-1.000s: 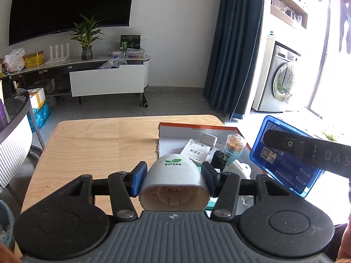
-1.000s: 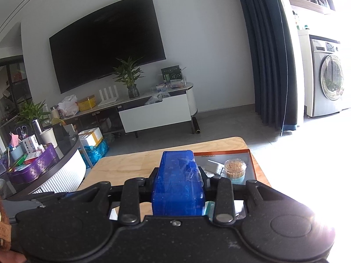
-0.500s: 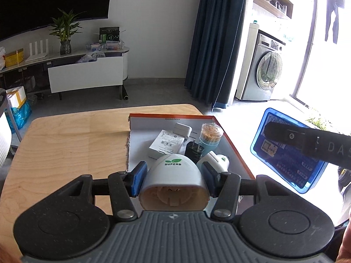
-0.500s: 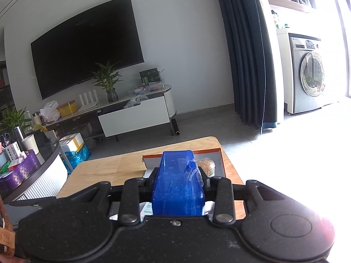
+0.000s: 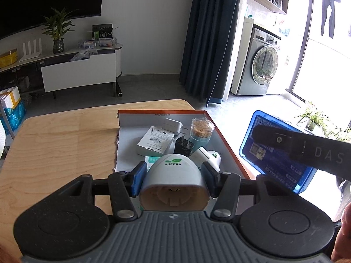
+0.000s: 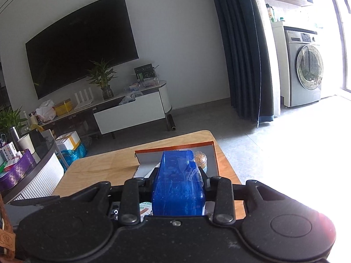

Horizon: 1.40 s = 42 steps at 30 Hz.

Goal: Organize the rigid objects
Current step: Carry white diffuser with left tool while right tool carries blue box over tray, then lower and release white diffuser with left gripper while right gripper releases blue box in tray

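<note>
Both grippers neared the tray (image 5: 228, 144) holding chargers, boxes, toothpicks (image 5: 201, 129).

Not much you can actually read here. The white dome-shaped gadget (image 5: 174, 173) has "SUPERB" in green under a little 2-leaf logo. The black finger of the right gripper (image 5: 307, 146), off to the right of that gadget, shows "DAS" and then runs out of the picture. The far rim of the shallow box (image 5: 161, 112), beyond the gadget, has a tiny size print, too small to make out. The labels on the white carton (image 5: 155, 140) and on the blue case (image 5: 278, 153) are just blur.
</note>
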Motion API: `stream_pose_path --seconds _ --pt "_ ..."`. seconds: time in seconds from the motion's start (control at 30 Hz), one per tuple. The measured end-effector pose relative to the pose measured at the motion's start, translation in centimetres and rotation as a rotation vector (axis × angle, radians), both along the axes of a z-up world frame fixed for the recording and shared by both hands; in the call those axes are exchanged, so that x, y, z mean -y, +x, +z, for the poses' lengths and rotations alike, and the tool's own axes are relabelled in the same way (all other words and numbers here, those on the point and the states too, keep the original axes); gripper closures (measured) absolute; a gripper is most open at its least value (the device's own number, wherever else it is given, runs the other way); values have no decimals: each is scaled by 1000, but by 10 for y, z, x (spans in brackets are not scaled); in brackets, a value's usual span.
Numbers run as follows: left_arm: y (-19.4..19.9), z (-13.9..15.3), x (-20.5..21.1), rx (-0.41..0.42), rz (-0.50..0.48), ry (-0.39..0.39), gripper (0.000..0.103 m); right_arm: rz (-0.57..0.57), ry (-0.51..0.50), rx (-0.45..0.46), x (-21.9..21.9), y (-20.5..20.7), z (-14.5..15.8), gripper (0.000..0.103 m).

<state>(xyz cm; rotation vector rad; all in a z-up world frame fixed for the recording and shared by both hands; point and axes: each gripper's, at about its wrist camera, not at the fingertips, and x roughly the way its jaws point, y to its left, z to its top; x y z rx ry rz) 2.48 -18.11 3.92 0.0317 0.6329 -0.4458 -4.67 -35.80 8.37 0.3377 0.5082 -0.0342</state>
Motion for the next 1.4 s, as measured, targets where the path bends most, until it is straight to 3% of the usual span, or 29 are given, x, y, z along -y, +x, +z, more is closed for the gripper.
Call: stream_pose_path --seconds 1.4 --pt "31 -17 20 -73 -46 -14 48 29 -58 -86 6 66 -29 62"
